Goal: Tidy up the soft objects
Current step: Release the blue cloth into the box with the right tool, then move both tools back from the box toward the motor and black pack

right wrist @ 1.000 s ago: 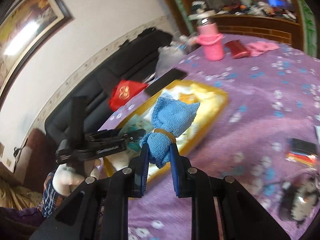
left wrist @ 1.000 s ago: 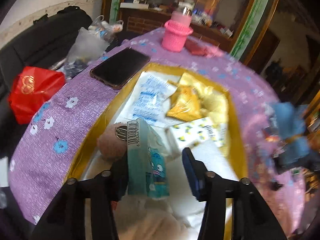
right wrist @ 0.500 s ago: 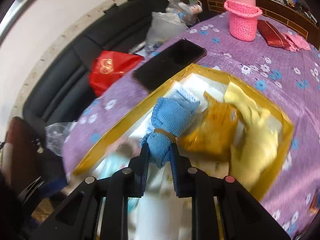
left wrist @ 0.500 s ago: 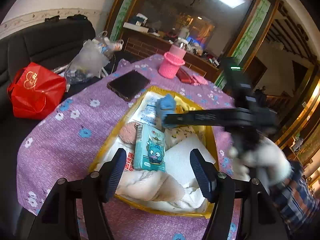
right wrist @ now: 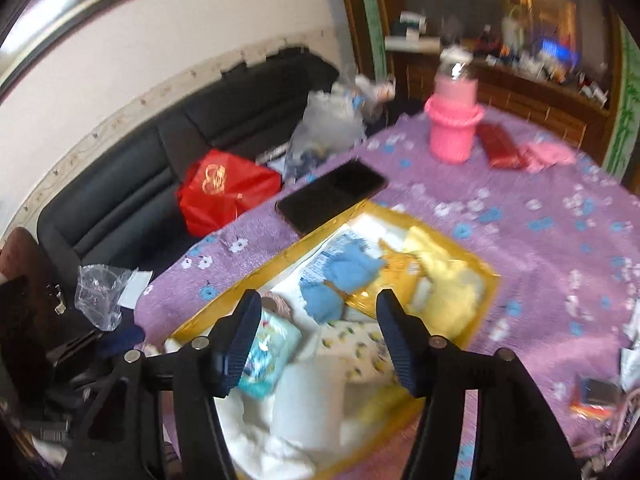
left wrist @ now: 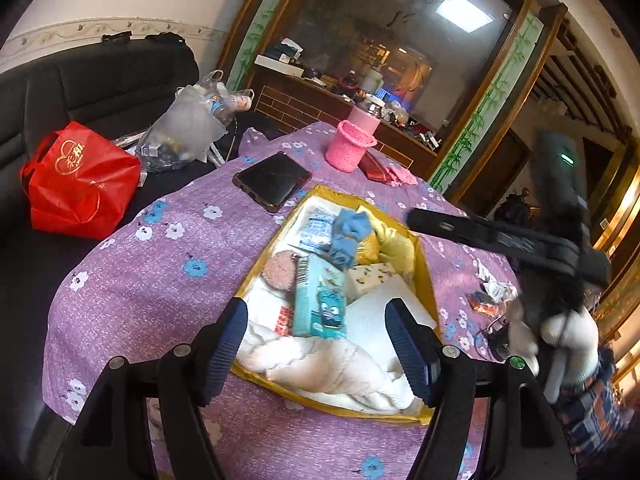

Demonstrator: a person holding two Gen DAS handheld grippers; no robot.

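A gold-edged box (left wrist: pixel 424 264) on the purple flowered tablecloth holds soft things. Among them lie a blue towel roll (left wrist: pixel 346 234) tied with a band, a teal tissue pack (left wrist: pixel 320 304), a yellow cloth (left wrist: pixel 396 246) and a fluffy white cloth (left wrist: pixel 328 364). My left gripper (left wrist: pixel 316 336) hovers over the near end of the box, jaws opening, nothing between them. My right gripper (right wrist: pixel 318 312) is above the box (right wrist: pixel 494 280), jaws opening. The blue towel roll (right wrist: pixel 340 276) lies free in the box beyond its tips.
A black phone (left wrist: pixel 272 182), a pink knitted cup holder (left wrist: pixel 350 148) and a red wallet (left wrist: pixel 374 166) lie beyond the box. A red bag (left wrist: pixel 80 184) and a clear plastic bag (left wrist: pixel 188 128) sit on the black sofa. Small items (left wrist: pixel 486 304) lie right of the box.
The right gripper carried the blue towel roll over the box, let it go there and drew back. The left gripper let go of the teal pack and pulled back and up.
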